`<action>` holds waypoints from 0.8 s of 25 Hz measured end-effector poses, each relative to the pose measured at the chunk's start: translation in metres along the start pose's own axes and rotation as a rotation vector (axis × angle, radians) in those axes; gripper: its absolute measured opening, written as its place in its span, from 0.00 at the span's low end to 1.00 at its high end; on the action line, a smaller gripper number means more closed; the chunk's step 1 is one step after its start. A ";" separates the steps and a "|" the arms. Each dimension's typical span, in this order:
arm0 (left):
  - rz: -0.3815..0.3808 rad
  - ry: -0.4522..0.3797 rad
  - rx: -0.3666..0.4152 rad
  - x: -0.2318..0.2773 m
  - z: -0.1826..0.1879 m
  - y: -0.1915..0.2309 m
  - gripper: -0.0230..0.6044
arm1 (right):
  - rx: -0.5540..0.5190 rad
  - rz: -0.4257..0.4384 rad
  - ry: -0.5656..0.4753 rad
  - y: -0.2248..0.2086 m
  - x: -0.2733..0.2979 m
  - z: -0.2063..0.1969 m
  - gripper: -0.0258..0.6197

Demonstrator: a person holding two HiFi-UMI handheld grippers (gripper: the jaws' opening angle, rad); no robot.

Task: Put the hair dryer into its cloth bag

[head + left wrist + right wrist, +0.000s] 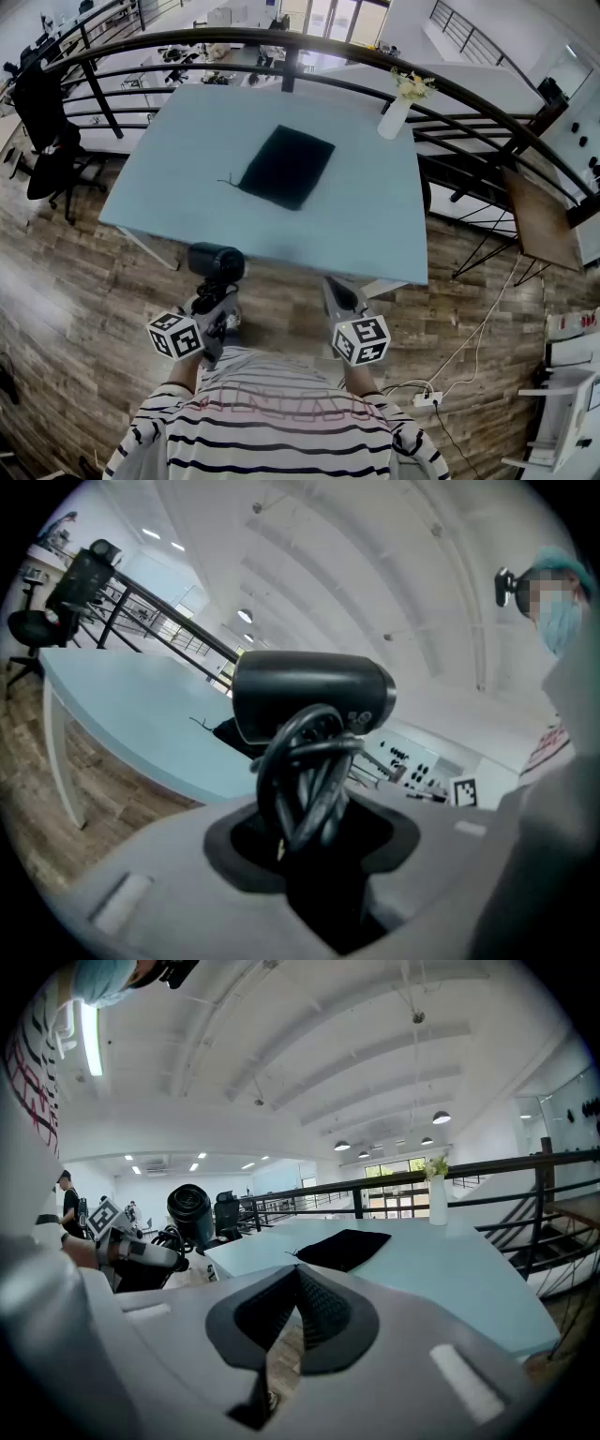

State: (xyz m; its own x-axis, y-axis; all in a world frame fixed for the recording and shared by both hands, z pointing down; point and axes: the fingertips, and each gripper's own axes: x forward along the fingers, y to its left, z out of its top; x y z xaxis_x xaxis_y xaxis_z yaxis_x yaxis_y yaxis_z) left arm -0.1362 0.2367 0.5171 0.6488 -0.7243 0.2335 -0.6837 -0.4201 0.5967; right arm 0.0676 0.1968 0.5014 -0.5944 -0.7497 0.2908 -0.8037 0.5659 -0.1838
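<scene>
The task is at an early stage. The hair dryer point(217, 261) is already taken up: it is gripped in the left claw point(217, 287), whose jaws are closed partway on the handle together with the cord point(305, 782) coiled round it, the dark barrel standing above the jaws. It is held in the air on the near side of the table point(375, 220), short of its near edge and over the wooden floor, not above the table top.

The cloth bag point(286, 166) is lying flat and dark near the middle of the table, well apart from the hair dryer, with a thin drawstring point(226, 181) trailing from its left side. It appears untouched; whether its mouth is loosened cannot be made out from here.

The right claw point(339, 291) is fully closed with nothing between its jaws, and is held beside the left one, likewise short of the table.

What is left, by judgement, is nearly everything — the hair dryer must be carried to the bag, the bag's mouth opened and held, probably by the free right claw, and the hair dryer slid inside with its cord.
</scene>
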 end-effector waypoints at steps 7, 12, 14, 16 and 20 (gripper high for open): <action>0.009 0.004 0.001 -0.002 -0.005 -0.007 0.29 | -0.003 0.015 -0.006 0.002 -0.005 0.001 0.04; 0.020 0.000 0.000 -0.003 -0.009 -0.012 0.29 | 0.000 0.066 -0.029 0.007 -0.007 0.004 0.04; 0.027 0.000 -0.004 -0.001 -0.010 -0.012 0.29 | -0.005 0.074 -0.040 0.006 -0.006 0.006 0.04; 0.034 0.003 -0.011 0.000 -0.011 -0.011 0.29 | -0.005 0.076 -0.047 0.004 -0.004 0.008 0.04; 0.042 0.016 -0.021 0.001 -0.012 -0.003 0.29 | 0.003 0.077 -0.055 0.003 0.002 0.008 0.04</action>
State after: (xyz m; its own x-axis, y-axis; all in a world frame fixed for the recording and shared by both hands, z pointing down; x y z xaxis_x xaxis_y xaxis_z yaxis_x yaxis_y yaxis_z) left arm -0.1294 0.2438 0.5249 0.6249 -0.7322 0.2708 -0.7036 -0.3780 0.6017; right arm 0.0636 0.1940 0.4939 -0.6552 -0.7216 0.2236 -0.7554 0.6220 -0.2063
